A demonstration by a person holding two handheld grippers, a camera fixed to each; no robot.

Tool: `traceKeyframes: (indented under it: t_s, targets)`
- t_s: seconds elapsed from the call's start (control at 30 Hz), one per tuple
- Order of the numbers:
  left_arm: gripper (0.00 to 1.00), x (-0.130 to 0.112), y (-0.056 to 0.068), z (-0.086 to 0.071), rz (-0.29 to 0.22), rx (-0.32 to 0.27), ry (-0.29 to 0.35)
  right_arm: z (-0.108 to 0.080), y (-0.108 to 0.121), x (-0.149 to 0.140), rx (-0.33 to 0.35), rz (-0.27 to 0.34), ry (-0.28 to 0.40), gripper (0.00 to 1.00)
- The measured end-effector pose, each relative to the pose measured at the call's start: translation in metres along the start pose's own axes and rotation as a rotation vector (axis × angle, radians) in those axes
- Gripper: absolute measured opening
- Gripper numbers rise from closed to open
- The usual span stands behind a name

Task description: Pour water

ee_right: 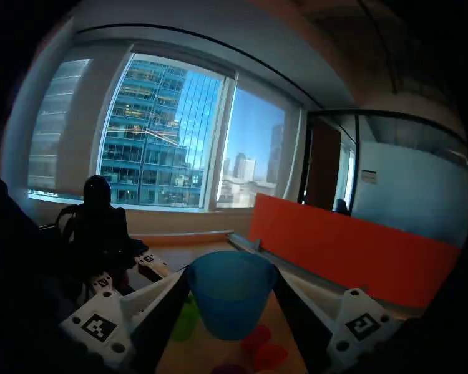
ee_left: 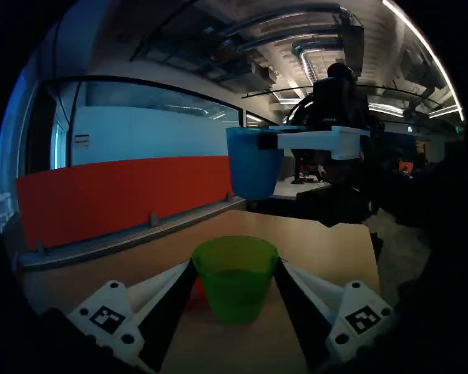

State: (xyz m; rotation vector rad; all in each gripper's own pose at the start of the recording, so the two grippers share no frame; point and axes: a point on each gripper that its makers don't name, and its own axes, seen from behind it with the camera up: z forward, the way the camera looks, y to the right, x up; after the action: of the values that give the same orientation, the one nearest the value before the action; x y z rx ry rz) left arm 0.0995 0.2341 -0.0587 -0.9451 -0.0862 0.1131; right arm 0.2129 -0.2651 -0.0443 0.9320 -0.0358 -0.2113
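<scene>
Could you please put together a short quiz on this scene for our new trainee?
1. True or false: the blue cup, held by the right gripper, is tipped over and pouring into the green cup.
2. Which gripper's fingers close on the green cup? A) left gripper B) right gripper C) neither
3. Fill in: the long panel beyond the wooden table is coloured ___.
Key: 1 false, the blue cup is upright; 2 A; 3 red.
</scene>
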Motion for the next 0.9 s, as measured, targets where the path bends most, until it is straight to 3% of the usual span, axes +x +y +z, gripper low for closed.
traceKeyframes:
  t_s: [0.37,0.9]
  targets:
    - [0.86,-0.007,-0.016,-0.009,0.001,0.042,-0.021,-0.022,0.016,-0.017,-0.039,0.024,-0.014,0.92]
    - [0.87,-0.024,-0.022,-0.009,-0.001,0.057,-0.066,-0.038,0.024,-0.038,-0.034,0.072,-0.022,0.93]
